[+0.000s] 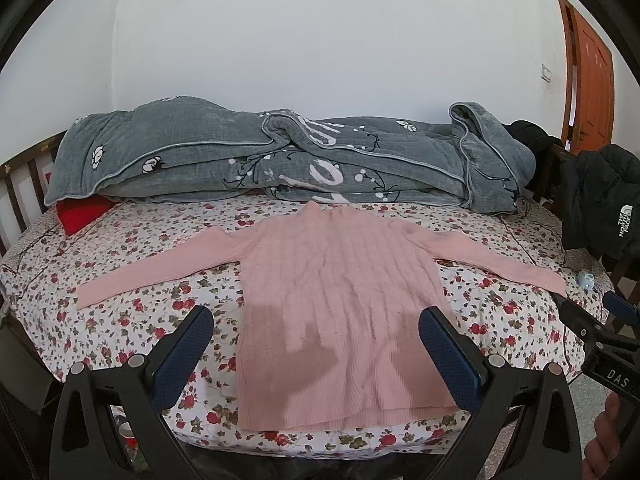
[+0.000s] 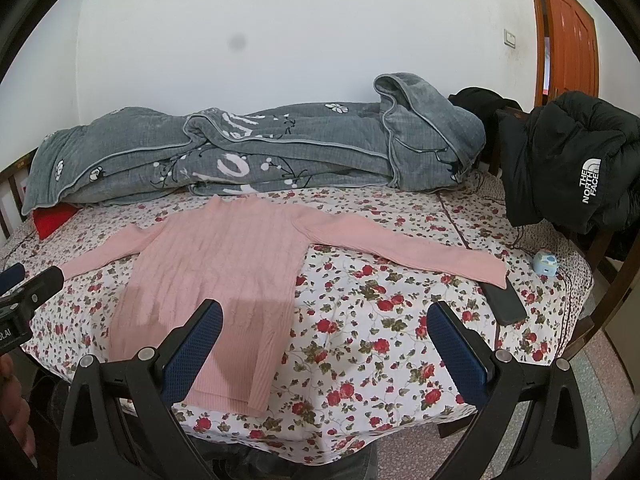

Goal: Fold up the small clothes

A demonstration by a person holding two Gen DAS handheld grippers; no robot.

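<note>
A pink ribbed sweater (image 1: 340, 312) (image 2: 216, 272) lies flat on the floral bed sheet (image 1: 120, 320) (image 2: 380, 320), collar toward the wall, both sleeves spread out sideways. My left gripper (image 1: 316, 316) hovers open above the sweater's lower body, nothing between its blue pads. My right gripper (image 2: 326, 312) is open too, held over the sheet just right of the sweater's hem. The right gripper's tip (image 1: 592, 320) shows at the right edge of the left wrist view; the left gripper's tip (image 2: 28, 292) shows at the left edge of the right wrist view.
A bunched grey quilt (image 1: 280, 156) (image 2: 260, 152) fills the back of the bed. A black jacket (image 2: 572, 176) (image 1: 600, 208) hangs at the right. A dark phone (image 2: 506, 300) and a small blue object (image 2: 544, 264) lie near the right sleeve end. A red cushion (image 1: 80, 212) sits back left.
</note>
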